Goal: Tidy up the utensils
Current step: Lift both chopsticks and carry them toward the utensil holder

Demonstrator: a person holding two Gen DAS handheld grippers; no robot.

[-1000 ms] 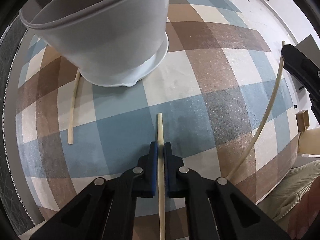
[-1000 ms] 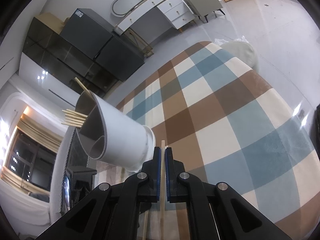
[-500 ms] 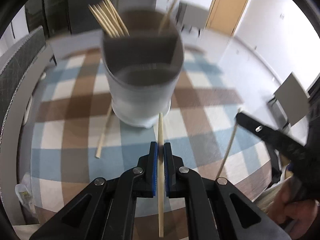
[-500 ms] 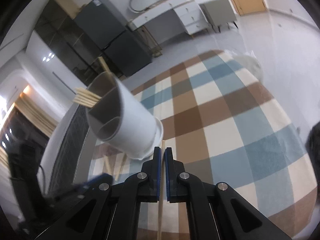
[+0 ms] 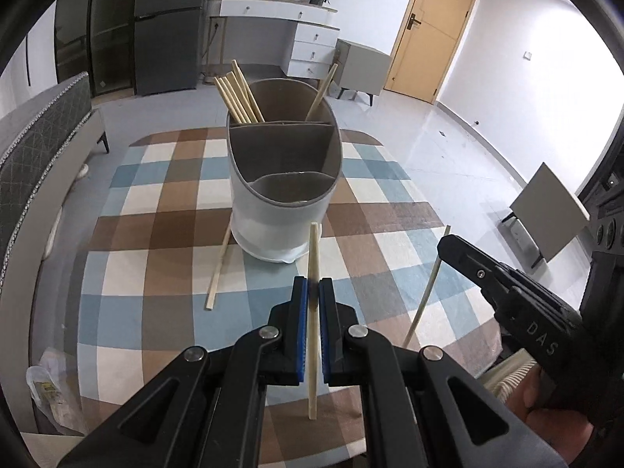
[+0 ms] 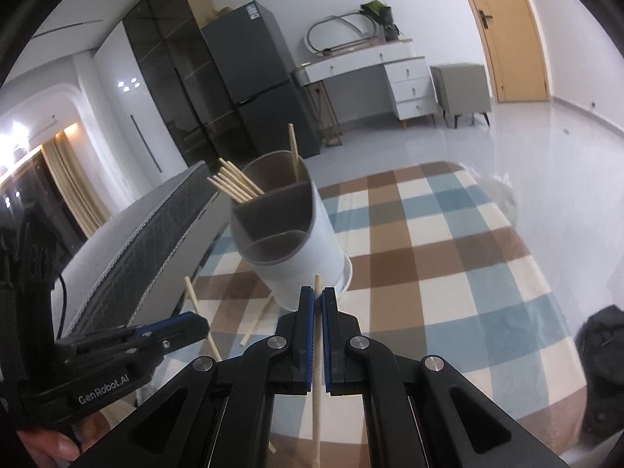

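— Wooden chopstick, pale and slim [image 5: 313, 304], is clamped between the blue-padded jaws of my left gripper [image 5: 313, 292]. It runs straight up the gap and its tip reaches the foot of the caddy. My right gripper [image 6: 318, 308] is clamped on a second pale wooden chopstick [image 6: 318, 351] the same way.

— Where does each one go?

— Into the white oval utensil caddy with grey-lined dividers [image 5: 280, 210], which stands upright on the table. Its far compartment holds a fan of wooden chopsticks [image 5: 238, 95] and a lone one leaning right. The two nearer compartments look empty.

— How would you do it well?

— I'd lift one stick at a time over the rim, tip it nearly upright and drop it into the far compartment with its mates. I'd judge the smooth round sticks may swivel in the pads, and the light caddy could tip if knocked.

— What else is there?

— Another bare chopstick [image 5: 219, 269] lies on the blue, brown and cream checked tablecloth [image 5: 163, 234] left of the caddy, its far end at the caddy's base.
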